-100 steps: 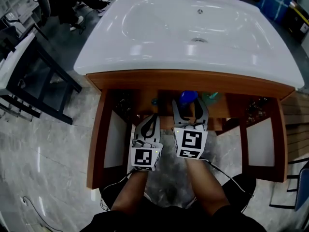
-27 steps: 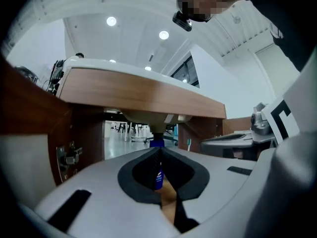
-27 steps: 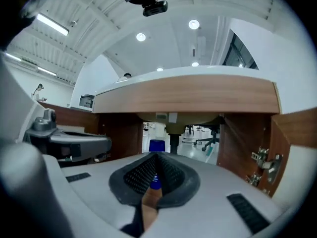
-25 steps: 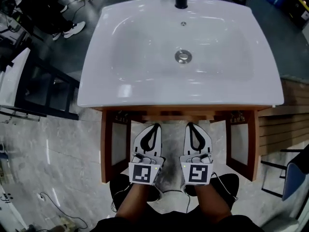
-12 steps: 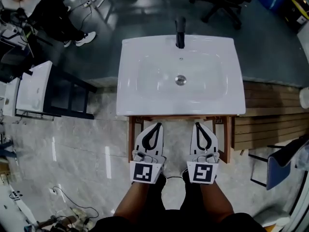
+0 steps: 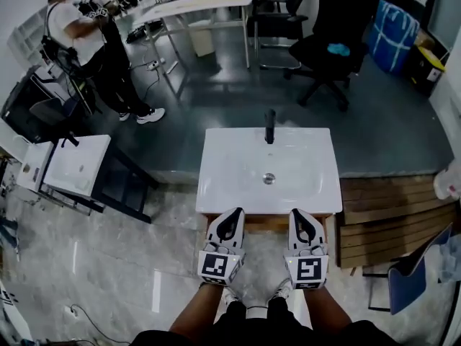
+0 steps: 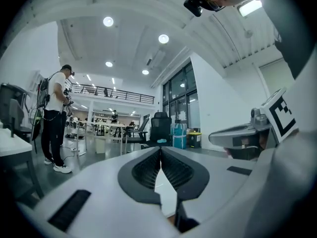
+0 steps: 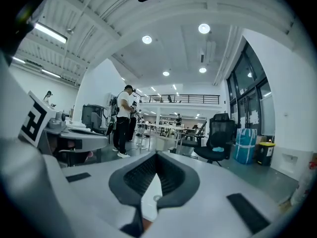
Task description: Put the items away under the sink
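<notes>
Sink (image 6: 238, 182) at centre, faucet (image 6: 270, 126) on its far edge, drain (image 6: 269, 179) in its middle, left gripper (image 6: 234, 213) and right gripper (image 6: 300, 214) side by side before its near edge, second basin (image 6: 68, 166) to the left, wooden boards (image 6: 389, 211) to the right, office chair (image 6: 328, 49) behind.

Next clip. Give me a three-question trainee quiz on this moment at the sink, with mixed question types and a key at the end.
1. True or false: the left gripper holds an item.
2. The faucet on the sink is: A white, B black, C red.
3. Fill in: the jaws of the right gripper are ____, with nothing between them.
Key: 1 false; 2 B; 3 together.
</notes>
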